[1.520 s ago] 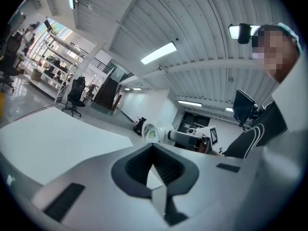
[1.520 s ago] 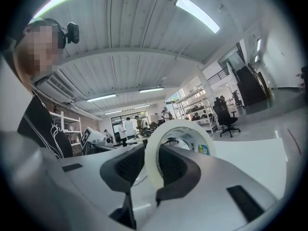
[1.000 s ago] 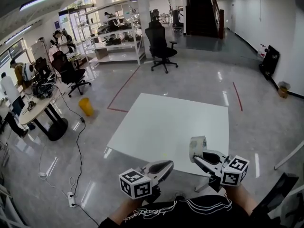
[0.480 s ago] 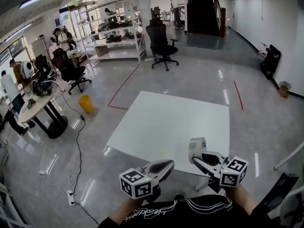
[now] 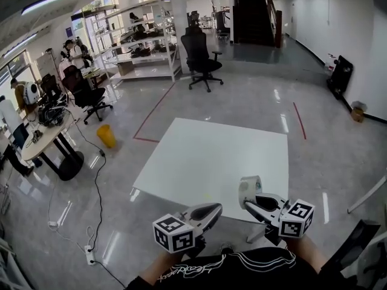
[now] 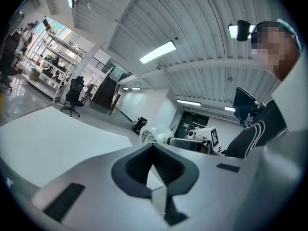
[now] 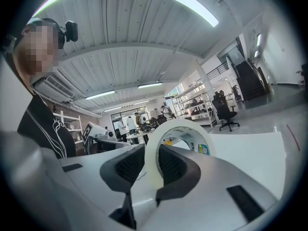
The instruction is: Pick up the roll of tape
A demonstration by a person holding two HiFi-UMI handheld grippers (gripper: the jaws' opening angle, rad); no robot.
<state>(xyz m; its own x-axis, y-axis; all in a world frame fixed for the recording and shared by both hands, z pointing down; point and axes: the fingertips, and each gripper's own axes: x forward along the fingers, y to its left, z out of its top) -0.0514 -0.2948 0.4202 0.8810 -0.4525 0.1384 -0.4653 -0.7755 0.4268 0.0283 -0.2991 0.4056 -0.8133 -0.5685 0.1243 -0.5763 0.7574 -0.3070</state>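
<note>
Your right gripper (image 5: 253, 199) is clamped on the roll of tape (image 5: 249, 188). In the right gripper view its pads pinch the roll's rim (image 7: 153, 170) and the ring stands upright. In the head view the roll sits lower centre-right of the frame, over the near edge of the white worktop (image 5: 205, 153) and close to its near right corner. It looks off the surface.

Your left gripper (image 5: 211, 209) has its jaws together with nothing between them. It hangs just short of the worktop's near edge, left of the right gripper and apart from it.

The worktop surface is bare out to all four edges. Open glossy floor surrounds it.

Nearest things to it:
- A yellow bin (image 5: 107, 135) is off its left corner.
- A cable (image 5: 100, 180) runs down the floor at left.
- A round desk (image 5: 42, 141) and office chairs (image 5: 84, 92) stand further left.
- Another chair (image 5: 199, 56) stands well beyond the far edge, at upper centre.
- Red floor lines (image 5: 299, 121) lie at upper right and upper left of the worktop.
</note>
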